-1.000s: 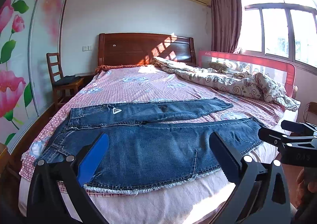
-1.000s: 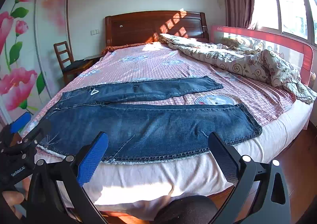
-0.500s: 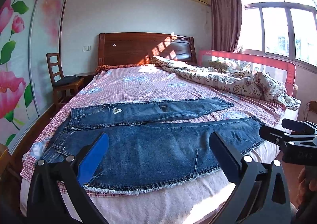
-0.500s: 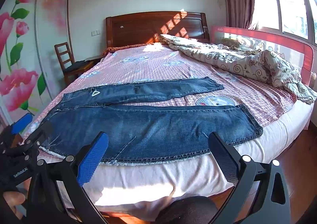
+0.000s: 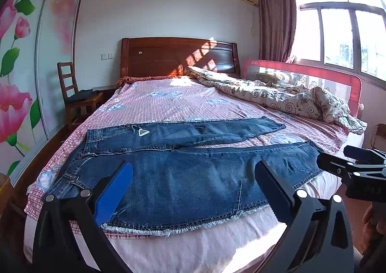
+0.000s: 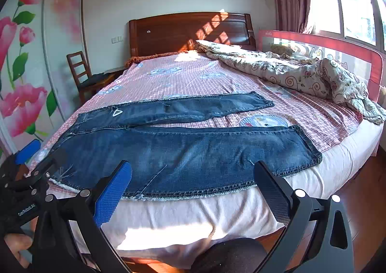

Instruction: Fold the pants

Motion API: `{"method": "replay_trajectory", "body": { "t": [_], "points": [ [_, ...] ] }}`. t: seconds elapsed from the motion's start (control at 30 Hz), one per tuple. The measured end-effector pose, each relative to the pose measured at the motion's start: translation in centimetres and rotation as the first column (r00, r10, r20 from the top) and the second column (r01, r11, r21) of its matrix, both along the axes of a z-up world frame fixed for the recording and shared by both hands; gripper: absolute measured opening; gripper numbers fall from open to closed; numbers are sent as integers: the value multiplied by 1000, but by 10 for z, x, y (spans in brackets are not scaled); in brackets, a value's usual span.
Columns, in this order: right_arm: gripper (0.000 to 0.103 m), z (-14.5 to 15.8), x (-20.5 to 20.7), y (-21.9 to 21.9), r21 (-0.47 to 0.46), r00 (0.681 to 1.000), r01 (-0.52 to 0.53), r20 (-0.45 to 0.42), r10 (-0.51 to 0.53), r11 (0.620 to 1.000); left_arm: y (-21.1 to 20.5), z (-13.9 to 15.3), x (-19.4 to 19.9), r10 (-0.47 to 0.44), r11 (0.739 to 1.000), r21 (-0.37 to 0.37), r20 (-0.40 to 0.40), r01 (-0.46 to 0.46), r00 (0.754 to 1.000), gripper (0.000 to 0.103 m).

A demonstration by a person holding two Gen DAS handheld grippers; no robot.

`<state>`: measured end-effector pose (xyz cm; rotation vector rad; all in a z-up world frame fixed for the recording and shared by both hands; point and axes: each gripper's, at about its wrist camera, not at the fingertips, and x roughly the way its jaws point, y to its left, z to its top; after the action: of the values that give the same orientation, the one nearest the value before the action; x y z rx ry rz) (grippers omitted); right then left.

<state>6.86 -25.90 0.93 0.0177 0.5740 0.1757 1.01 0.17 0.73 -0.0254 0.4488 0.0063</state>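
Blue denim pants [image 5: 188,176] lie flat across the foot of the bed, waistband at the left, both legs stretched to the right; they also show in the right wrist view [image 6: 183,150]. The near leg reaches the bed's front edge. My left gripper [image 5: 193,191] is open and empty, held just short of the near leg. My right gripper [image 6: 193,188] is open and empty, a little in front of the bed's edge. Each gripper shows at the side of the other's view, the right one [image 5: 347,169] and the left one [image 6: 36,159].
The bed has a pink checked sheet [image 5: 168,104] and a crumpled patterned quilt [image 5: 277,97] along its right side by a red bed rail [image 5: 301,72]. A wooden headboard [image 5: 178,56] stands at the far end. A wooden chair [image 5: 77,94] and a flowered wardrobe [image 5: 24,68] stand left.
Both views have barely shifted; the grippers have crept slightly closer to the pants. Nothing was taken hold of.
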Motion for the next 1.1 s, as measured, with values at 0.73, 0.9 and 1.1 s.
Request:
{"method": "replay_trajectory", "body": {
  "t": [0.73, 0.9, 1.1],
  "points": [
    [100, -12, 4, -1, 13, 999, -1, -37, 2, 1000, 2, -9, 2, 9, 1000, 7, 2, -9, 1000, 101],
    [100, -15, 8, 2, 18, 999, -5, -50, 6, 1000, 5, -13, 7, 14, 1000, -3, -13, -14, 1000, 101],
    [100, -17, 14, 3, 22, 998, -6, -61, 8, 1000, 6, -14, 12, 11, 1000, -2, -18, -11, 1000, 101]
  ]
}}
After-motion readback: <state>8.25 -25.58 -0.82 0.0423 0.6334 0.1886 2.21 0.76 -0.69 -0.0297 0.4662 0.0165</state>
